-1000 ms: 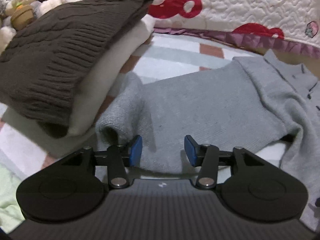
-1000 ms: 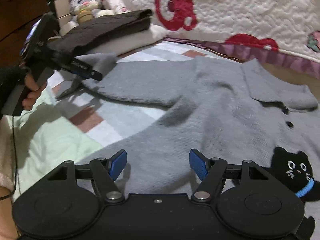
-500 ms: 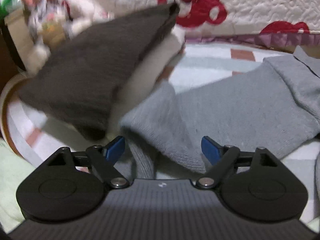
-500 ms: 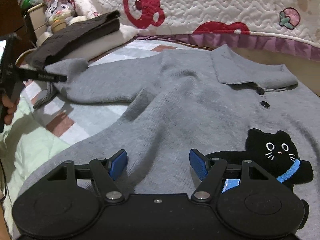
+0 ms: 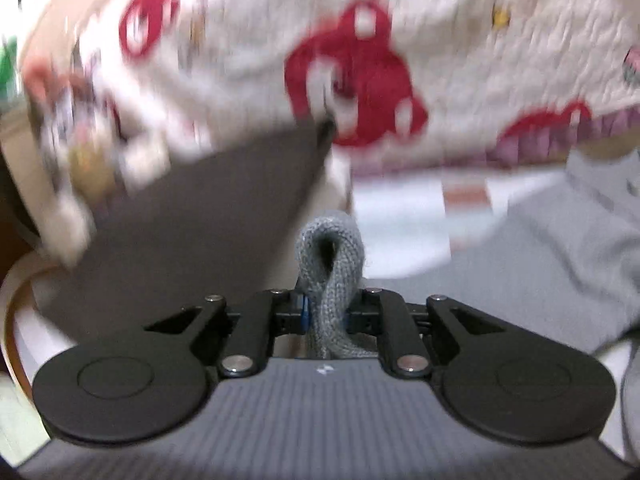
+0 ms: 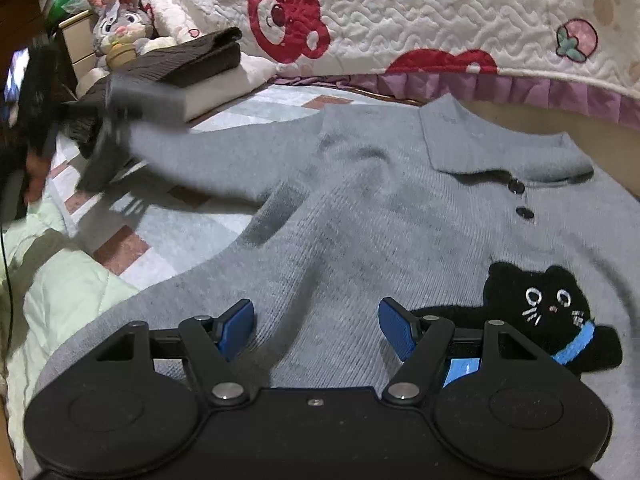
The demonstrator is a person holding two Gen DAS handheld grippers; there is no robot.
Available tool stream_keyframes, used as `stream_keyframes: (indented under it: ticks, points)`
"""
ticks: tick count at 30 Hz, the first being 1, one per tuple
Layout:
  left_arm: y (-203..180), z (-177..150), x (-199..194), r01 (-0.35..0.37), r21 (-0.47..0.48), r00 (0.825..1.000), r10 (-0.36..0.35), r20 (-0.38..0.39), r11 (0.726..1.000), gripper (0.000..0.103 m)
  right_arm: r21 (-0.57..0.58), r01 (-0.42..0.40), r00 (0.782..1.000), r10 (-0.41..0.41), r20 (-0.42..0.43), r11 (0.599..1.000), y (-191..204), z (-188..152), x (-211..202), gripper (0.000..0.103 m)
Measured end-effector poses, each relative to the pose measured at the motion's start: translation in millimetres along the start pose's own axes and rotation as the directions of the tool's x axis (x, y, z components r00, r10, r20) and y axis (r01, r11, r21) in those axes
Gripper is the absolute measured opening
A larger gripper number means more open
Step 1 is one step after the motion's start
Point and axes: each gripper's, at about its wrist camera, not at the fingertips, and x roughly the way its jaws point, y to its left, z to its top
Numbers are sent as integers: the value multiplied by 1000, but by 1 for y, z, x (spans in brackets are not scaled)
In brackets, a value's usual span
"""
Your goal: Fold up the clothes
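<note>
A grey knit sweater point(image 6: 380, 208) with a collar, two buttons and a black cat patch point(image 6: 536, 304) lies spread on the bed. In the left wrist view, my left gripper point(image 5: 326, 314) has its jaws closing on the bunched cuff of the sweater's sleeve point(image 5: 330, 248), and the pads press on the knit. In the right wrist view the same sleeve point(image 6: 208, 148) is raised off the bed at the far left, blurred by motion. My right gripper point(image 6: 316, 326) hovers over the sweater's lower body, open, with only flat knit below its fingers.
A folded dark brown sweater point(image 6: 192, 60) lies on a folded white one at the back left, beside a plush rabbit point(image 6: 118, 28). A white quilt with red bears point(image 6: 400, 12) runs along the back. A pale green blanket point(image 6: 60, 280) covers the left edge.
My left gripper opened wide around the sleeve cuff, then closed on it and rose, lifting the sleeve. The right gripper shifted slightly over the sweater body and stayed open.
</note>
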Motion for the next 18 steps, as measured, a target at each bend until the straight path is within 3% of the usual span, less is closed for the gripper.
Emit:
stream_keyframes:
  ticks: [5,8,13,18]
  points:
    - [27,66,12,-59,51,991,52,125,997,13,9,-85,996,85,-7,996,-1,12,-6,74]
    - [49,93,33,-56,10,992,55,113,998,13,98,-237,970,241,-35,967,-2,16,-3,74]
    - [40,78,58,-69,65,996,65,65,995,13,177,-345,927,364,-93,922,24,6,22,74]
    - [39,61,61,-67,44,997,66,33,997,13,82,-297,937,307,-167,951,61,-4,39,80]
